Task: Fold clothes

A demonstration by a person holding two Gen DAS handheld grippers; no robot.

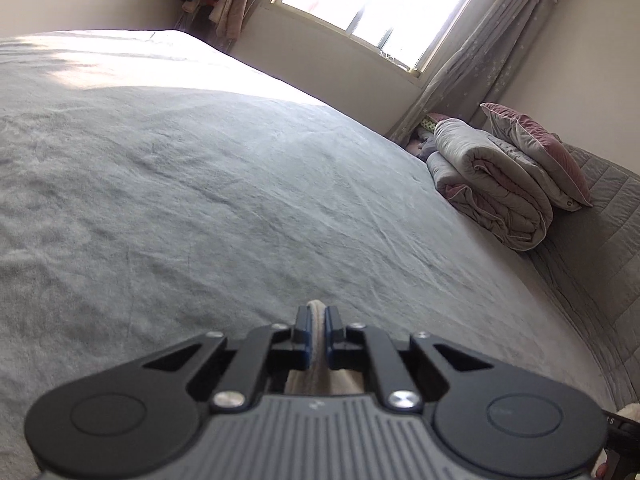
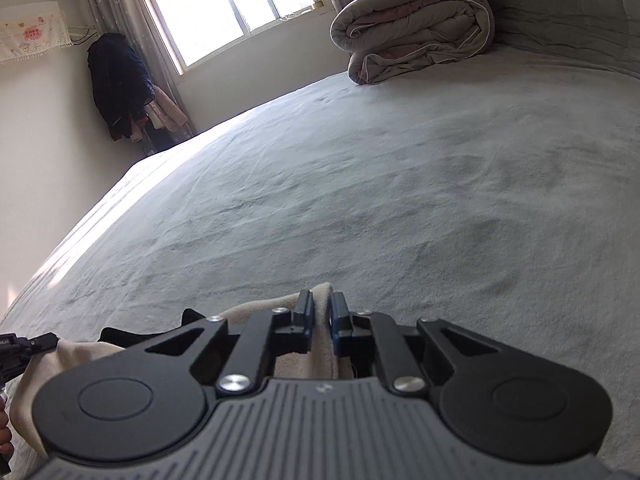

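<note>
A cream fleece garment (image 2: 296,360) lies at the near edge of a grey bed (image 2: 400,200), mostly hidden under both tools. My left gripper (image 1: 318,312) is shut on a fold of that cream garment (image 1: 317,344), which pokes up between the blue pads. In the right wrist view my right gripper (image 2: 321,304) is shut on another edge of the same cloth; the fabric spreads left below it with a dark patch (image 2: 116,334). The other tool's tip (image 2: 24,346) shows at the far left there.
A folded grey-and-pink duvet (image 1: 492,184) with a pillow (image 1: 540,152) on top sits at the bed's head end. The same duvet (image 2: 416,28) appears top right in the right wrist view. Clothes hang on a rack (image 2: 120,88) beside the window (image 2: 224,4).
</note>
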